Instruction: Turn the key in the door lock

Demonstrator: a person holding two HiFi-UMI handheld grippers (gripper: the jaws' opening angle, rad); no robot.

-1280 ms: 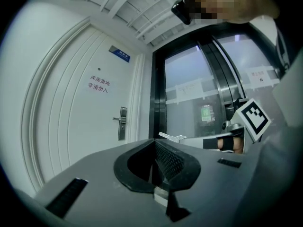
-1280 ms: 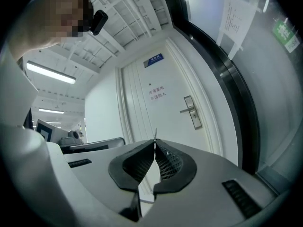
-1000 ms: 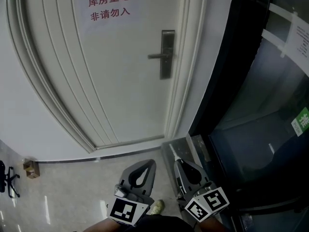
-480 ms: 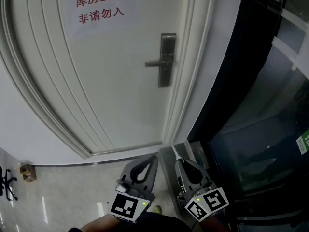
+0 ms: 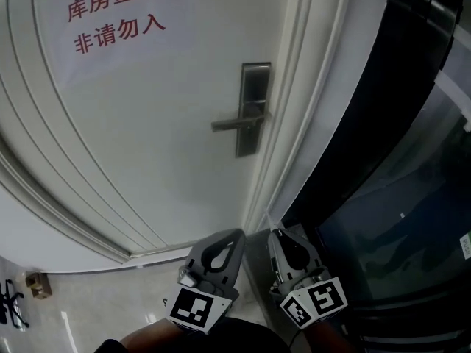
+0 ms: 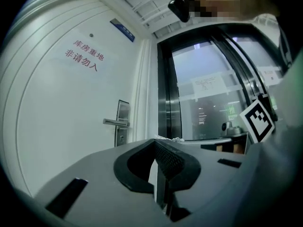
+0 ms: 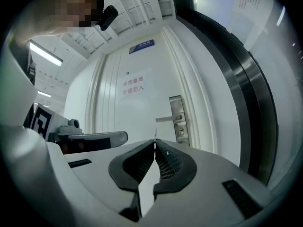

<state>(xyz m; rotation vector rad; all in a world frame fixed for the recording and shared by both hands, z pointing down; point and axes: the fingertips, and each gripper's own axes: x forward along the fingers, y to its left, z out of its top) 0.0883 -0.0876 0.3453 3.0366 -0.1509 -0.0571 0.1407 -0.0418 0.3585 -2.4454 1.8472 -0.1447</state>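
My right gripper (image 5: 273, 234) fingers pinch a thin metal key (image 7: 155, 133); left gripper (image 5: 238, 234) fingers are pressed together — grey steel lock plate (image 5: 252, 109) at twelve o'clock.

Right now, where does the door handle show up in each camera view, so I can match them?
Head view: door handle, centre of the picture, on the door's right side.
Left gripper view: door handle, left of centre, above the jaws.
Right gripper view: door handle, just right of centre, above the jaw tips.
Shared landmark: the red lettering on the door, up and left of the handle in every view.
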